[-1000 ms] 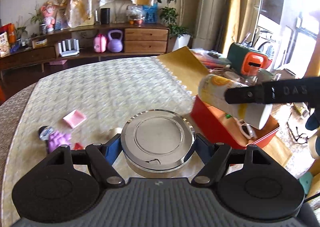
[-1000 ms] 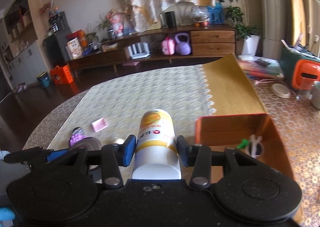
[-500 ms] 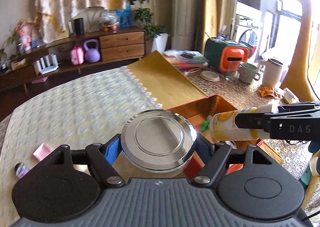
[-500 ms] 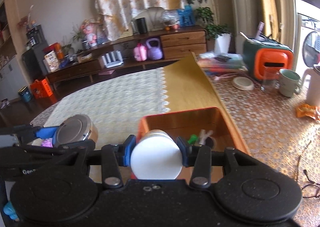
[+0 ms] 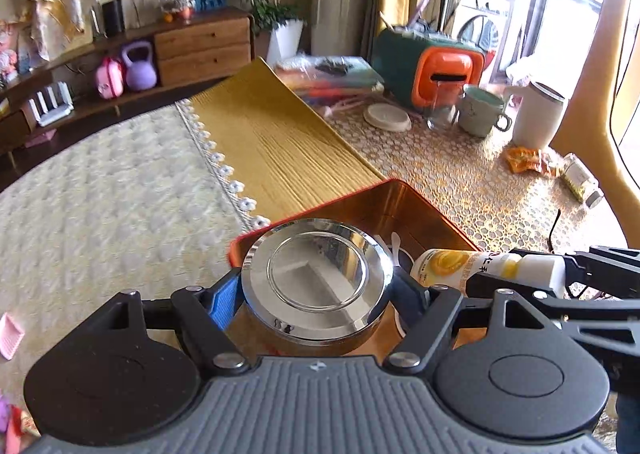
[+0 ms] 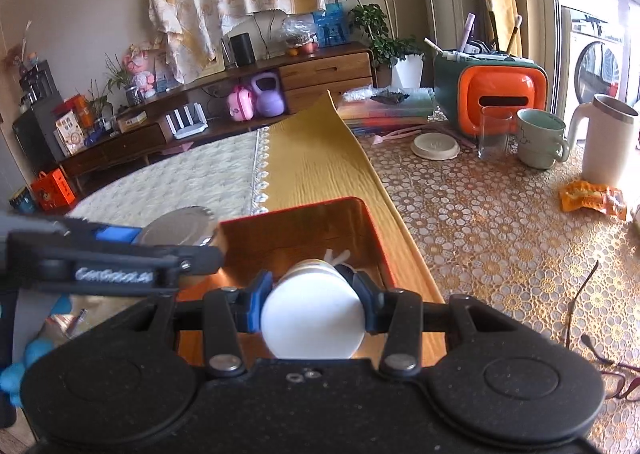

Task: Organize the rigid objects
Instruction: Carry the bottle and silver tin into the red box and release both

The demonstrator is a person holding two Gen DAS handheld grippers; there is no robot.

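My left gripper (image 5: 318, 294) is shut on a round tin with a shiny silver lid (image 5: 318, 274), held over the near left corner of the red box (image 5: 360, 192). From the right wrist view, that tin (image 6: 176, 230) and the left gripper (image 6: 120, 258) hang at the box's left wall. My right gripper (image 6: 312, 292) is shut on a white and yellow bottle (image 6: 312, 318), its white flat end toward the camera, tipped down into the red box (image 6: 296, 210). The bottle (image 5: 468, 266) lies across the box's right side in the left wrist view. A white item (image 6: 336, 256) lies in the box, mostly hidden.
A yellow runner (image 5: 276, 146) and a cream lace cloth (image 5: 112, 190) cover the table left of the box. Behind it stand an orange and green case (image 6: 492, 94), a glass (image 6: 494, 134), a green mug (image 6: 540, 138) and a white jug (image 6: 608, 138). Glasses (image 6: 600, 334) lie right.
Both grippers have swung to the right, from over the cream cloth to over the red box. The bottle has tipped nose-down into the box. Both grips are unchanged.
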